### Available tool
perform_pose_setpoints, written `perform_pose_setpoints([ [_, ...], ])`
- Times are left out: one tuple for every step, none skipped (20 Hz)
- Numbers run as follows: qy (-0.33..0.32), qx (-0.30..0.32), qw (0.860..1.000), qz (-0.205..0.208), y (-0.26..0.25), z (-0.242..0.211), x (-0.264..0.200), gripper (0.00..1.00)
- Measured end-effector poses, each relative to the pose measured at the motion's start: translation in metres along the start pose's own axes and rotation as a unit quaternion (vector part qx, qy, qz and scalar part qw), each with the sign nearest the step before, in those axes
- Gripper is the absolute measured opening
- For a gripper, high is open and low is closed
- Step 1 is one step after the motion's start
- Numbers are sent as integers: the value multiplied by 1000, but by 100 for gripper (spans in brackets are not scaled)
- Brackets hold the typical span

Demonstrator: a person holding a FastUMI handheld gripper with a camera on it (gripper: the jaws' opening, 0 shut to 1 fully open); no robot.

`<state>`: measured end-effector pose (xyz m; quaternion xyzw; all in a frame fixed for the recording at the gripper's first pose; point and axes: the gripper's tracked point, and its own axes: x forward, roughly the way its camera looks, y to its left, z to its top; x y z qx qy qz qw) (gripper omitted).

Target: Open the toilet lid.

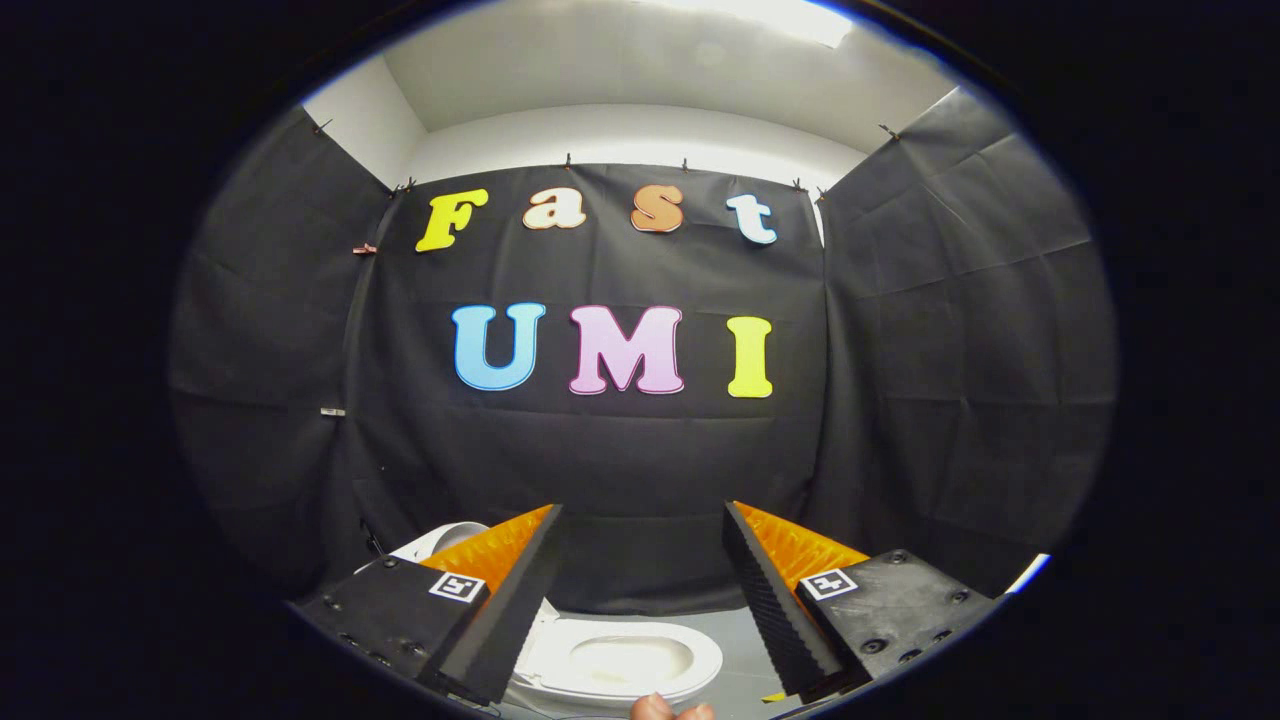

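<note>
I see creased black cloth (640,450) draped over the booth's three walls, clipped along the top under a smooth white ceiling. Down below sits the toilet (620,660), glossy white, its oval seat ring and bowl exposed between and just beyond my fingers; a rounded white piece (445,540), perhaps the raised lid, peeks past the left finger. My gripper (640,600) is spread wide, grasping nothing, its ridged wedge fingers apart. A fingertip (655,708) shows beneath the bowl
</note>
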<state>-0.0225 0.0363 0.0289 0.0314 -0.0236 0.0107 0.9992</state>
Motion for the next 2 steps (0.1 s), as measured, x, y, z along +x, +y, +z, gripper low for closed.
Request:
perform_pose_setpoints([
  [1, -2, 1000, -1, -1, -1, 1, 98],
  [2, -3, 1000, -2, 0, -2, 0, 98],
])
